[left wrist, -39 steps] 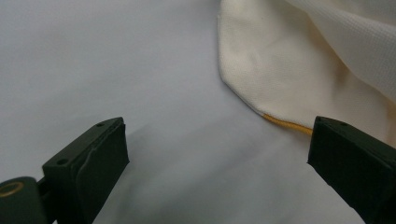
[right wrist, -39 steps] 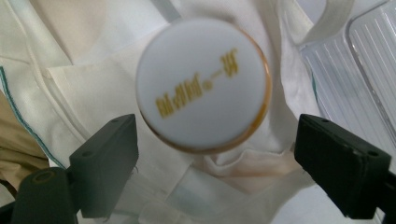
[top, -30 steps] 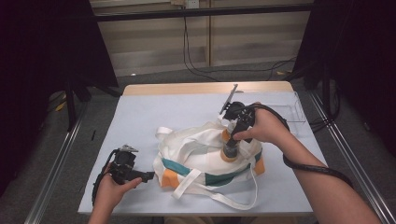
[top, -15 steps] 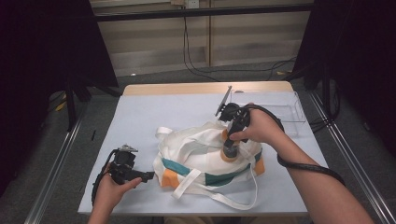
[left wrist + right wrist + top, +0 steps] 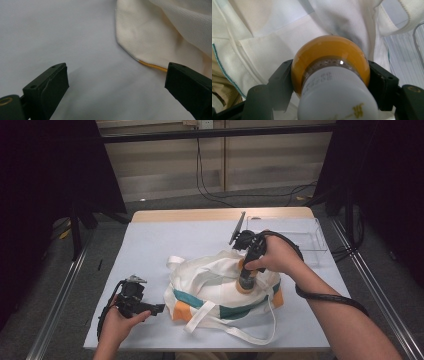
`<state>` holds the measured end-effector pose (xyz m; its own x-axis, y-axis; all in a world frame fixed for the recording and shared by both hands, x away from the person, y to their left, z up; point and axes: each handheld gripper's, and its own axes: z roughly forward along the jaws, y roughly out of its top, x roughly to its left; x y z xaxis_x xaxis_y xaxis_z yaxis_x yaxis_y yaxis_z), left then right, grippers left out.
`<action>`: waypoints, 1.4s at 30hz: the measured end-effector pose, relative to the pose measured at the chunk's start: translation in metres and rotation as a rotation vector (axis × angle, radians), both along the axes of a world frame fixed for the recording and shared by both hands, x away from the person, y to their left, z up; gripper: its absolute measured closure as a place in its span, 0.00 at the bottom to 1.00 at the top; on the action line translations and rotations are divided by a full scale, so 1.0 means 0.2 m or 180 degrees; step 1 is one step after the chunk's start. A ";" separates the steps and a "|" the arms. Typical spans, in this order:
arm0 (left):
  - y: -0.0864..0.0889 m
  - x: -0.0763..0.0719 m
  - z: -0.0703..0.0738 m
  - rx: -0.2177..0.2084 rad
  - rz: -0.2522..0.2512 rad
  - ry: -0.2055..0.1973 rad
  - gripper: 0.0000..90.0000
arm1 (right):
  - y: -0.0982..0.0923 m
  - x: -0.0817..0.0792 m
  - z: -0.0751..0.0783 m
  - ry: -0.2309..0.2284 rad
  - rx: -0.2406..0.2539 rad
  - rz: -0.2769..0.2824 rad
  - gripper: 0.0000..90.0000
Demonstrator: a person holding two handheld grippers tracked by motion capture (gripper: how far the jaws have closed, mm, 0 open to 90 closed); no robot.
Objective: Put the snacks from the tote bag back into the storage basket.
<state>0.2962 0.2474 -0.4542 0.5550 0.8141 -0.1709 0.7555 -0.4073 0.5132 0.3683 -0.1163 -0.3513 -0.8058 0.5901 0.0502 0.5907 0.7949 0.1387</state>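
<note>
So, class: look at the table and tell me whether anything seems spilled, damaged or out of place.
Nothing looks spilled or damaged. The tote bag lies crumpled, one strap trailing toward the table's near edge. The right tongs grip an orange-topped bottle over it.

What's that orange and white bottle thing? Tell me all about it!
The bottle has a white body with some gold print and a rounded orange end. It looks like smooth plastic. The right gripper is clamped on the orange part, one black jaw on each side. It stands orange end down on the cream cloth bag on the table.
</note>
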 end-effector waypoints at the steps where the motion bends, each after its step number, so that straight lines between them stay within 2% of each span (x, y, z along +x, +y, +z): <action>1: 0.00 0.00 0.00 0.0003 -0.0003 -0.0001 0.05 | 0.00 0.00 0.00 0.0024 -0.0010 -0.0007 0.34; 4: 0.00 0.00 0.00 0.0009 -0.0009 -0.0003 0.05 | 0.00 0.00 0.01 0.0063 0.0014 -0.0003 0.34; 12: -0.01 0.00 0.00 0.0044 -0.0082 -0.0006 0.05 | 0.00 -0.02 0.08 0.0109 -0.0041 0.0008 0.34; 17: -0.01 -0.01 0.02 -0.0034 -0.0097 -0.0030 0.04 | -0.01 -0.02 0.12 0.0130 -0.0059 0.0023 0.34; 19: -0.01 -0.01 0.02 -0.0016 -0.0112 -0.0052 0.04 | -0.01 -0.02 0.13 0.0151 -0.0037 -0.0026 0.34; 23: 0.00 -0.02 0.04 -0.0077 -0.0018 -0.0094 0.04 | -0.01 -0.03 0.17 0.0172 -0.0038 -0.0029 0.34; 26: 0.00 -0.02 0.05 -0.0112 -0.0062 -0.0098 0.04 | -0.02 -0.02 0.19 0.0183 -0.0028 -0.0027 0.34; 31: -0.01 -0.02 0.06 -0.0084 -0.0118 -0.0114 0.04 | -0.03 -0.01 0.23 0.0196 -0.0053 -0.0053 0.34; 35: -0.01 -0.02 0.06 -0.0124 -0.0082 -0.0161 0.04 | -0.03 -0.01 0.27 0.0209 -0.0082 -0.0081 0.34; 37: 0.00 -0.02 0.07 -0.0093 -0.0095 -0.0193 0.04 | -0.03 -0.01 0.28 0.0210 -0.0086 -0.0087 0.34; 39: 0.00 -0.02 0.07 -0.0155 -0.0073 -0.0193 0.04 | -0.04 -0.01 0.30 0.0220 -0.0070 -0.0124 0.34; 42: 0.00 -0.02 0.07 -0.0140 -0.0067 -0.0186 0.04 | -0.04 0.00 0.32 0.0219 -0.0061 -0.0112 0.34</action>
